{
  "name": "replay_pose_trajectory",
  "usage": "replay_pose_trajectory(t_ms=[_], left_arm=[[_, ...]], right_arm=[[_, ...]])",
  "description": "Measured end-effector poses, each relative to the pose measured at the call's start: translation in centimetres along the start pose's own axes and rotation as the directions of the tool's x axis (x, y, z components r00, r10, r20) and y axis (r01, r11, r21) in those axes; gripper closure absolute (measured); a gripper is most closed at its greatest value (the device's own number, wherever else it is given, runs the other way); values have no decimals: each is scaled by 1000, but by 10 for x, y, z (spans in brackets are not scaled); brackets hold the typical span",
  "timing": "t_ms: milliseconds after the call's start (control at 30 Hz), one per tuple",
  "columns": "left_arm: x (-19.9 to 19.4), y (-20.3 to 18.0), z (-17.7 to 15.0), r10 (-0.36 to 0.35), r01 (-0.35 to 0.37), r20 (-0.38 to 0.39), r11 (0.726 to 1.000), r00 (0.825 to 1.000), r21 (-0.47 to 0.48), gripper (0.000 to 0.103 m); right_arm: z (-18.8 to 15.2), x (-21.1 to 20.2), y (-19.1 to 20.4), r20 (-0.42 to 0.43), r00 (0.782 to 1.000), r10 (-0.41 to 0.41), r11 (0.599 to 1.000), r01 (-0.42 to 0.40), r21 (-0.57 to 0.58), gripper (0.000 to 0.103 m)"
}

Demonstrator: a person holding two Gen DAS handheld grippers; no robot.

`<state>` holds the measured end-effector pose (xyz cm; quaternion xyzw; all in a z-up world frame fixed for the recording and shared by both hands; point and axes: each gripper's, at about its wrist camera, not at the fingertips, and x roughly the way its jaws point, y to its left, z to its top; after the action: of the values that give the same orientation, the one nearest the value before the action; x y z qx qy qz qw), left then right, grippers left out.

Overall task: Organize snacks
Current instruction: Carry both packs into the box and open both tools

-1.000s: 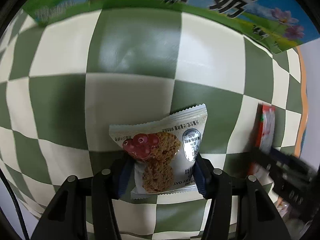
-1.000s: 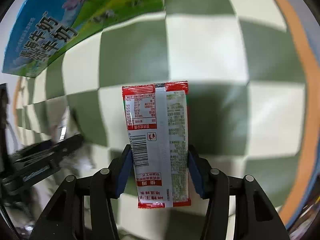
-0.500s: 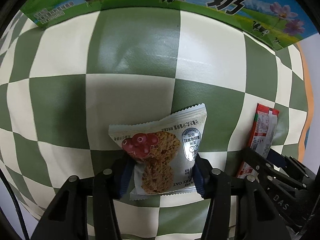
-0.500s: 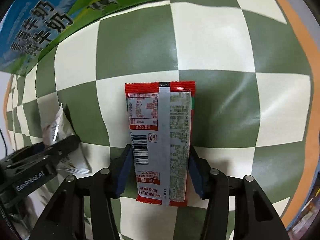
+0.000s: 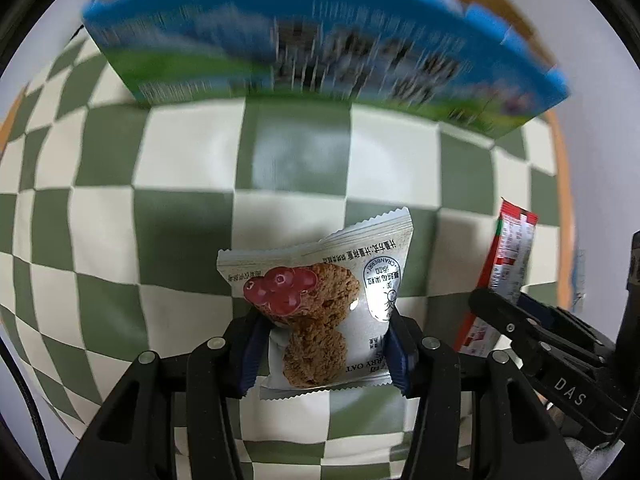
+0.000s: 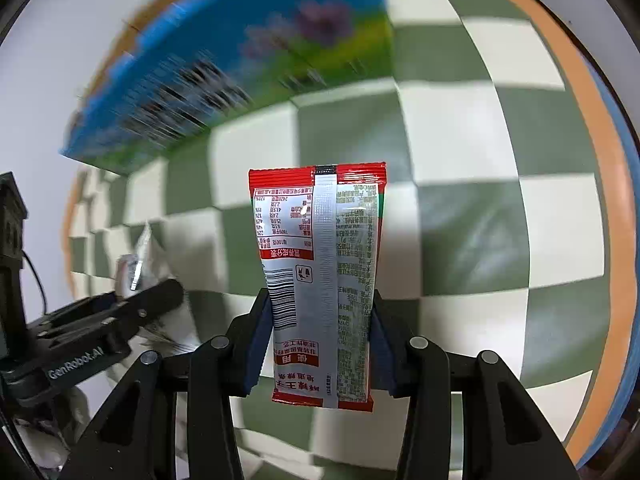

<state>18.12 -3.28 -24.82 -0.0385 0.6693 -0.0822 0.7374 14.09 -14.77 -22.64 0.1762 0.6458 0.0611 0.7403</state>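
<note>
Open checkered desk, one box ahead

We see bare desk [image 5: 192,184] on the near side of the blue milk box [image 5: 320,52], which blocks the far edge; the right gripper [image 5: 532,320] crowds its right flank.

Both claws point steeply down side by side — left claw [image 5: 326,346] and right claw [image 6: 320,338] each apparently clamped on something, the right's jaws just closing tighter.

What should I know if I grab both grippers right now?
Left gripper: shut on the cranberry oat cookie packet, clear of the checkered cloth.
Right gripper: its jaws have just been closing and now pinch the red snack packet, also off the cloth.
The blue and green box stands at the cloth's far edge.
Done: both snacks picked up.
Left: both still need putting away, probably in that box.
</note>
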Motion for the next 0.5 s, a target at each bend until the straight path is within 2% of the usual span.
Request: replay_pose_trajectory(t_ms=[33, 67, 133, 167, 267, 400, 500], left_arm=[[-14, -1, 3, -19, 19, 22, 1000, 1000, 1, 55], [-26, -2, 8, -34, 34, 41, 999, 999, 4, 55], [-52, -4, 18, -64, 64, 84, 998, 994, 9, 55], [-57, -2, 22, -75, 74, 98, 997, 992, 13, 55], [-95, 0, 51, -101, 97, 172, 995, 980, 30, 55], [-125, 10, 94, -83, 76, 234, 996, 969, 40, 55], [-123, 19, 130, -47, 39, 241, 999, 969, 38, 54]], right_arm=[[4, -11, 7, 19, 1000, 19, 1000, -19, -9, 55], [7, -16, -1, 31, 999, 31, 999, -30, -16, 55], [21, -39, 10, 70, 995, 71, 997, -69, -31, 55], [17, -48, 20, 86, 993, 85, 996, -82, -40, 55], [36, -79, 38, 134, 983, 128, 990, -119, -70, 55], [71, -94, 73, 179, 971, 159, 983, -140, -115, 55], [98, -101, 86, 205, 968, 145, 984, -119, -136, 55]])
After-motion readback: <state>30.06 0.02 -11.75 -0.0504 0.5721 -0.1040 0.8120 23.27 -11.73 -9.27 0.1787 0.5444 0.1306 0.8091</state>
